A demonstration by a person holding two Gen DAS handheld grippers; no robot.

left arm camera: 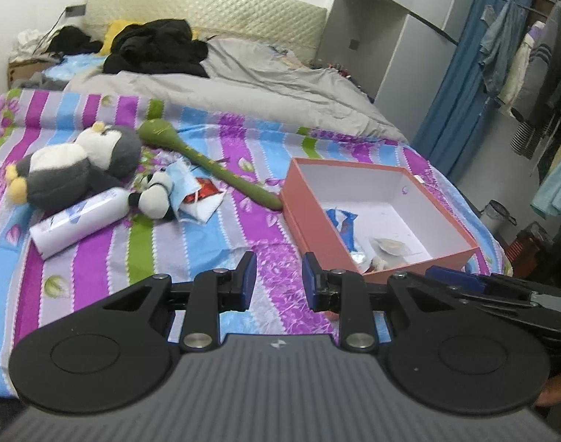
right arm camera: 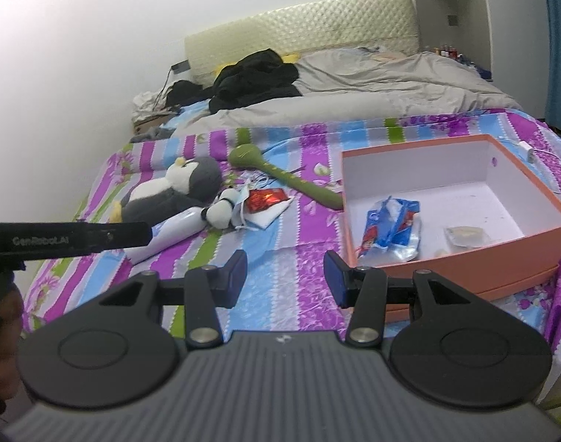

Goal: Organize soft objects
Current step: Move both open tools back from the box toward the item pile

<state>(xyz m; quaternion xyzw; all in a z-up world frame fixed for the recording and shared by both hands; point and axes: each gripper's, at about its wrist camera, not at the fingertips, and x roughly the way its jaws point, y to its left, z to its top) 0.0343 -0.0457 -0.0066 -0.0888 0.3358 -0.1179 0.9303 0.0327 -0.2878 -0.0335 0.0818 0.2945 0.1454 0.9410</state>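
A grey and white penguin plush [left arm camera: 74, 164] [right arm camera: 173, 191] lies on the striped bedspread at the left. A small panda plush [left arm camera: 153, 197] [right arm camera: 221, 211] lies beside it, with a green plush snake [left arm camera: 207, 162] [right arm camera: 288, 176] behind. An orange box [left arm camera: 376, 217] [right arm camera: 461, 261] stands at the right and holds a blue snack wrapper [left arm camera: 343, 223] [right arm camera: 391, 228] and a small packet. My left gripper [left arm camera: 278, 281] is open and empty above the bedspread, left of the box. My right gripper [right arm camera: 286, 278] is open and empty in front of the box's near left corner.
A white bottle [left arm camera: 78, 223] [right arm camera: 170, 234], a blue face mask [left arm camera: 183, 180] and a red packet on white paper [left arm camera: 203, 199] [right arm camera: 265, 200] lie among the plush toys. A grey duvet [left arm camera: 251, 81] and black clothes [left arm camera: 155, 48] cover the far bed. Clothes hang at the right.
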